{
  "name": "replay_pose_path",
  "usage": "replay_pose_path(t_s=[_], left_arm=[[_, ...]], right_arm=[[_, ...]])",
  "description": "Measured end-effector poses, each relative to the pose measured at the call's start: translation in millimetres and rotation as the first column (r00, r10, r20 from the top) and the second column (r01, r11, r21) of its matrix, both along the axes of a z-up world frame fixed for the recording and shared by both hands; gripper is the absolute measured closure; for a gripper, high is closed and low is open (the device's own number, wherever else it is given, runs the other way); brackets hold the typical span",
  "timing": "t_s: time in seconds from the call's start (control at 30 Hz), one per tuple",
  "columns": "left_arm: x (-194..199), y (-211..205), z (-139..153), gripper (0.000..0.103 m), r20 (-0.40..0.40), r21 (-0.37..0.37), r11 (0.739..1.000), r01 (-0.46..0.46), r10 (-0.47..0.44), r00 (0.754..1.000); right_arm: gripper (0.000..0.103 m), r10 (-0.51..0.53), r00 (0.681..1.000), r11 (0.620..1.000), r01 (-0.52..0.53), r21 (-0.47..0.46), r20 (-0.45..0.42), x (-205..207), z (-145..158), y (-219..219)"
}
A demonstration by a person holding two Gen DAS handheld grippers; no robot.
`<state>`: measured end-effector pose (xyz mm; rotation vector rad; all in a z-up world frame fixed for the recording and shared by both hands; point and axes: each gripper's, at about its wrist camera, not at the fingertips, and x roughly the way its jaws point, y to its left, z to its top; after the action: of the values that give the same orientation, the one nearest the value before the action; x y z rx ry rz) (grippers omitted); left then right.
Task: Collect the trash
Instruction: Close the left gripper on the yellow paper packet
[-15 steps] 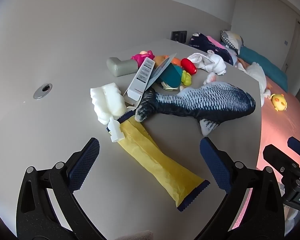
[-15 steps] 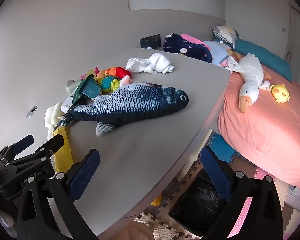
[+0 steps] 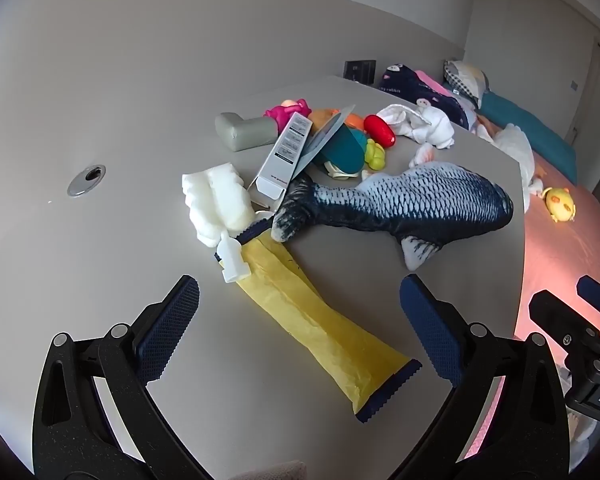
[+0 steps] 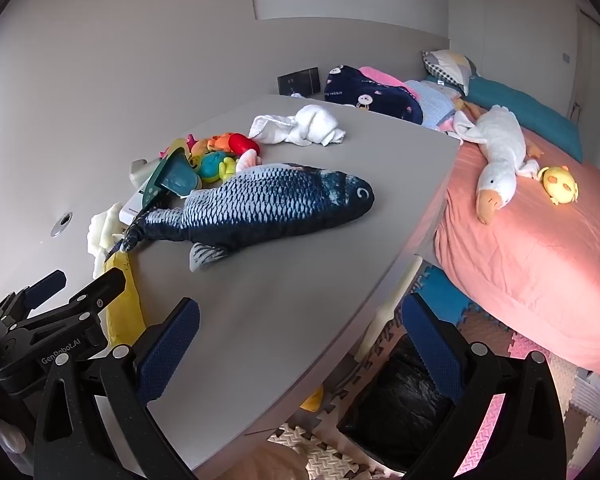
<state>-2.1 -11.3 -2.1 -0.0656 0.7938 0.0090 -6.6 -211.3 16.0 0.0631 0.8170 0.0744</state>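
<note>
Wrapper (image 3: 316, 316) (yellow) near table edge (image 3: 520, 264)

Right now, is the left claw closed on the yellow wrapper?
No, the left claw is open, and the yellow wrapper lies flat on the table between its fingers.

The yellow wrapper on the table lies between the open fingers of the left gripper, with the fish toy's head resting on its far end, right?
Not quite. In the left wrist view it is the tail of the fish toy, not its head, that rests on the far end of the yellow wrapper. The rest holds: the wrapper lies on the table between the open fingers of the left gripper.
</note>
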Motion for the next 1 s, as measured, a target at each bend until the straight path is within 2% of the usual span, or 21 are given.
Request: replay_pose_path(t_s=[0.37,0.43,0.77,0.9,0.93,1.0], left_arm=[[2,3,-2,0.006,-0.012,-0.004,1.000,-0.022,0.022,1.000],[2,3,-2,0.006,-0.018,-0.012,1.000,-0.027,0.027,0.999],[11,7,-15,0.006,-0.101,-0.040,0.996,-0.079,0.074,0.992],[15,6,-22,0.006,-0.129,-0.008,0.995,-0.097,0.095,0.987],[16,5,-24,0.010,-0.134,0.006,0.995,-0.096,0.096,0.986],[18,3,-28,0.026,-0.150,0.036,0.996,-0.086,0.090,0.984]], right_arm=[[0.002,0.001,1.000,1.000,-0.001,0.002,-0.003,5,1,7],[0.002,0.000,1.000,1.000,0.000,0.002,-0.004,0,-3,-3],[0.002,-0.004,1.000,1.000,0.004,0.011,-0.007,-1,-9,-9],[0.002,-0.009,1.000,1.000,0.009,0.009,-0.019,3,-7,-7],[0.002,-0.008,1.000,1.000,0.009,0.010,-0.021,4,-8,-7],[0.002,-0.008,1.000,1.000,0.008,0.010,-0.023,5,-9,-6]])
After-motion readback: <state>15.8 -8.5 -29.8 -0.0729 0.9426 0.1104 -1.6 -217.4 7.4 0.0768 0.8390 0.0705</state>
